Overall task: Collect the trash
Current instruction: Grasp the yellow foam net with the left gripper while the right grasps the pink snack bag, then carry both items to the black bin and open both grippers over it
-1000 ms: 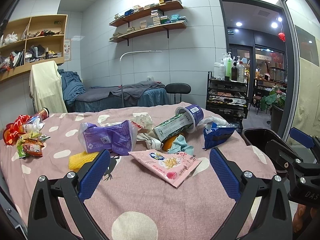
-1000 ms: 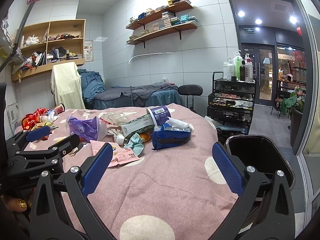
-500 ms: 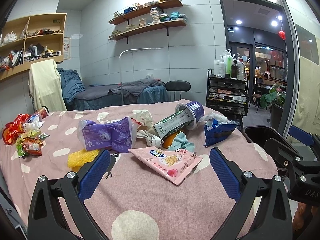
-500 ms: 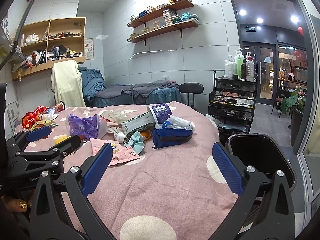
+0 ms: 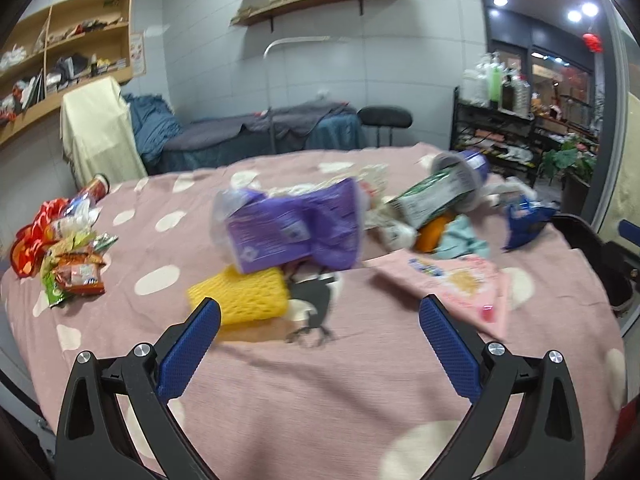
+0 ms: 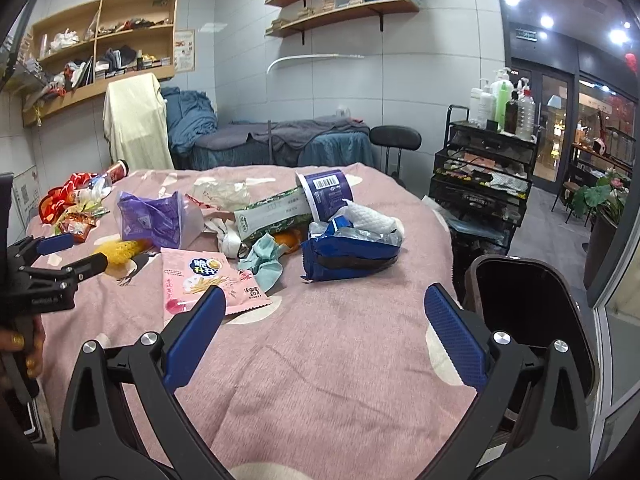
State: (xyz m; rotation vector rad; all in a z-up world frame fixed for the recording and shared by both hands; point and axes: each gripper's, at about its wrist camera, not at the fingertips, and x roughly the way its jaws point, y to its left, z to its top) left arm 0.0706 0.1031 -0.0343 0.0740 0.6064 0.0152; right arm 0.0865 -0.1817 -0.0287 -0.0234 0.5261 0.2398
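Trash lies on a pink spotted bedcover (image 6: pixel 320 360): a purple bag (image 5: pixel 292 228), a yellow foam net (image 5: pixel 240 294), a pink snack packet (image 6: pixel 208 280), a blue packet (image 6: pixel 348 250), a cup tub (image 6: pixel 324 194) and a teal cloth (image 6: pixel 264 260). My left gripper (image 5: pixel 320 320) is open and empty, just short of the yellow net and purple bag. My right gripper (image 6: pixel 324 312) is open and empty, in front of the pink and blue packets. The left gripper also shows in the right wrist view (image 6: pixel 68 256).
A dark bin (image 6: pixel 528 312) stands open at the bed's right edge. More wrappers (image 5: pixel 68 256) are piled at the far left. A black trolley (image 6: pixel 484 172) with bottles and a stool (image 6: pixel 394 138) stand behind.
My left gripper has moved forward and left toward the yellow net and purple bag; its view is blurred. My right gripper has moved closer to the pile.
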